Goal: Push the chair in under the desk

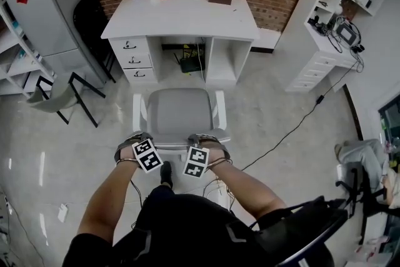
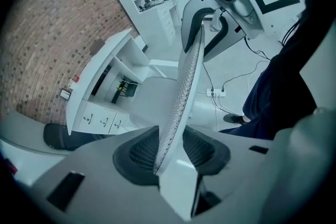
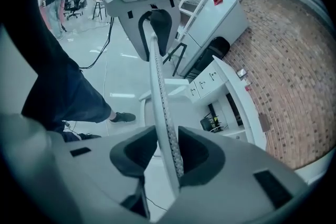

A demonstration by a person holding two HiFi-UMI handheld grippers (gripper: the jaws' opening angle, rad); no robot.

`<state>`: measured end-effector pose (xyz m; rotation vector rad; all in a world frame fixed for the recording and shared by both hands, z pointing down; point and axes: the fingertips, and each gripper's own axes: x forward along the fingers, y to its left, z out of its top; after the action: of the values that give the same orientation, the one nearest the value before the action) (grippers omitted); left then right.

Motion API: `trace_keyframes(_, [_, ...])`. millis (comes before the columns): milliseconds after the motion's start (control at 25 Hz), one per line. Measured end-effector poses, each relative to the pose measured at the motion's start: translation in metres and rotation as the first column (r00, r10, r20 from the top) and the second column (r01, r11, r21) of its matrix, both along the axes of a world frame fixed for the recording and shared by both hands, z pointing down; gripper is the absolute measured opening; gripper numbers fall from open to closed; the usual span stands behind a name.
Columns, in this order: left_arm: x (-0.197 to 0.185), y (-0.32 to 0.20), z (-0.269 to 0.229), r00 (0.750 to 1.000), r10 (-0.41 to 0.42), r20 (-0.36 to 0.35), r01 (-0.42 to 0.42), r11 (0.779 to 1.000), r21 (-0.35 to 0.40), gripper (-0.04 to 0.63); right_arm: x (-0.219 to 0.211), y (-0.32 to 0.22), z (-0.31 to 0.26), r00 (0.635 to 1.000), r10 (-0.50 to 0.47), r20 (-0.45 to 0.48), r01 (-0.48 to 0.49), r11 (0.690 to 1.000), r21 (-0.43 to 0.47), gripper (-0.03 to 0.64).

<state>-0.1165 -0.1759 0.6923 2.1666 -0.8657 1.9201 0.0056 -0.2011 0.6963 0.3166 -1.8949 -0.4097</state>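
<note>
A chair with a grey seat (image 1: 178,110) and white armrests stands on the floor a short way in front of the white desk (image 1: 181,15), facing the knee gap. Its thin perforated backrest (image 2: 186,81) runs edge-on between both pairs of jaws. My left gripper (image 1: 145,148) holds the top edge at the left, and in the left gripper view (image 2: 169,152) its dark pads press on both faces. My right gripper (image 1: 199,150) holds the same edge further right, its pads (image 3: 169,152) shut on the backrest (image 3: 157,81). Each gripper sees the other one further along the edge.
The desk has drawers (image 1: 131,59) at its left and a black device (image 1: 190,62) in the knee gap. A grey folding chair (image 1: 59,97) and a tall grey cabinet (image 1: 53,9) stand left. White shelving (image 1: 337,22) and a floor cable (image 1: 294,128) lie right, a black office chair (image 1: 312,228) behind.
</note>
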Motion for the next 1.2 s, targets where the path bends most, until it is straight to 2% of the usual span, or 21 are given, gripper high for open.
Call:
trace_keyframes(160, [0.003,-0.021,-0.001,0.999,-0.007,-0.05,0.009,0.999,0.034,0.148,0.002,-0.022,0.001,1.0,0.007,-0.021,-0.008,0.998,-0.062,0.131])
trace_keyframes(360, [0.012,-0.048,0.001,0.996,-0.004,-0.093,0.005,1.0,0.005,0.148,0.01,-0.053,0.001,0.999,0.022,-0.041,-0.025,0.997,-0.069,0.133])
trace_keyframes(520, [0.008,-0.072,-0.001,0.995,0.014,-0.096,-0.011,0.999,0.03,0.148,0.006,-0.076,-0.001,0.999,0.029,-0.036,-0.031,0.999,-0.041,0.135])
trace_keyframes(920, [-0.004,-0.122,-0.001,0.992,0.004,-0.122,-0.004,1.0,0.003,0.15,-0.004,-0.127,0.003,0.997,0.059,-0.052,-0.06,0.998,-0.027,0.143])
trace_keyframes(1040, [-0.007,-0.139,-0.003,0.992,0.018,-0.122,-0.016,1.0,0.02,0.15,-0.007,-0.144,0.002,0.996,0.067,-0.062,-0.069,0.997,-0.023,0.143])
trace_keyframes(1200, [-0.01,-0.156,-0.001,0.992,0.032,-0.12,-0.033,0.999,-0.006,0.149,-0.01,-0.163,0.005,0.992,0.099,-0.076,-0.1,0.995,-0.007,0.146])
